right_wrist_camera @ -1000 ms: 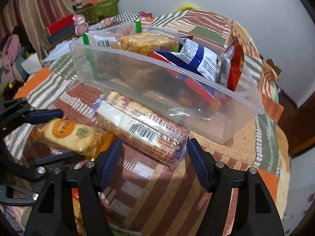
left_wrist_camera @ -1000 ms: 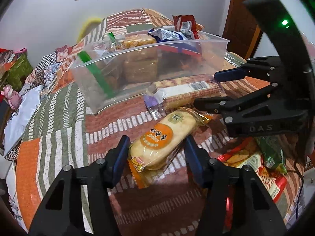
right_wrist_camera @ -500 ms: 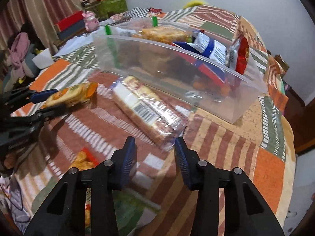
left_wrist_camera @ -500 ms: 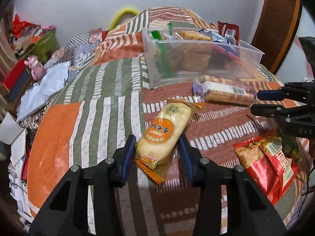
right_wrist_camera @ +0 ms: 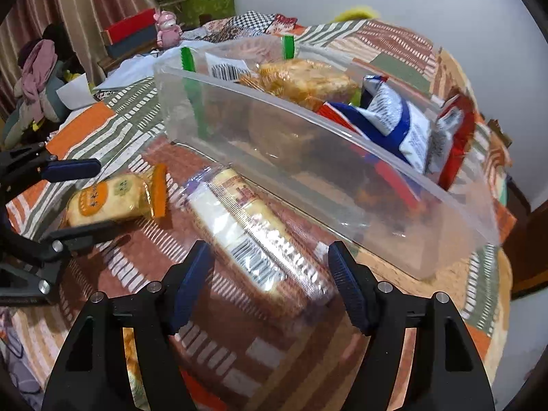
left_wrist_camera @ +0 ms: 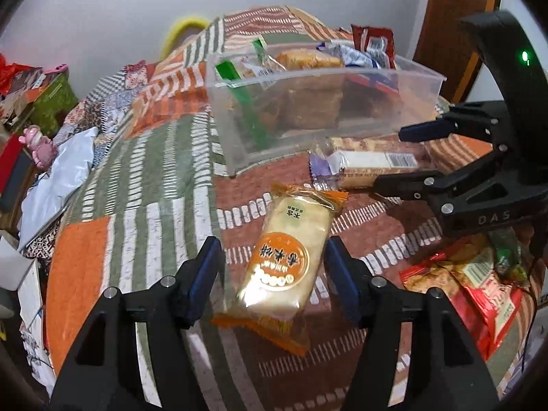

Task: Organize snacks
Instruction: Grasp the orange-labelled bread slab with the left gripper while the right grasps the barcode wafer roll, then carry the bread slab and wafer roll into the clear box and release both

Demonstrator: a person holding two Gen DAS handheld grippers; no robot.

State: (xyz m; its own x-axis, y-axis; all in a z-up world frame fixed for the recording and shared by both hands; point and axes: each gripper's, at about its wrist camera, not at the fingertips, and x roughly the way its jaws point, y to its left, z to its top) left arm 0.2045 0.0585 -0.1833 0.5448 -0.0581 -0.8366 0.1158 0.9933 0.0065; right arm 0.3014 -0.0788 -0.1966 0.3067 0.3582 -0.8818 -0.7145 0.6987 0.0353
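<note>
Left gripper [left_wrist_camera: 272,274] has just spread its jaws around the rice cracker pack [left_wrist_camera: 286,263], lengthwise between them, untouched; right gripper [right_wrist_camera: 270,282] likewise reopened over the biscuit pack [right_wrist_camera: 253,236].

clear smooth plastic bin [right_wrist_camera: 342,178], glossy film rice cracker packet [left_wrist_camera: 287,263], matt woven patchwork cloth [left_wrist_camera: 137,178]

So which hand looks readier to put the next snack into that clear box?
Probably the right. Its gripper straddles the long cracker pack, which lies right beside the clear box. The left gripper straddles the orange rice-cracker pack, farther from it. Both jaws stand open.
</note>
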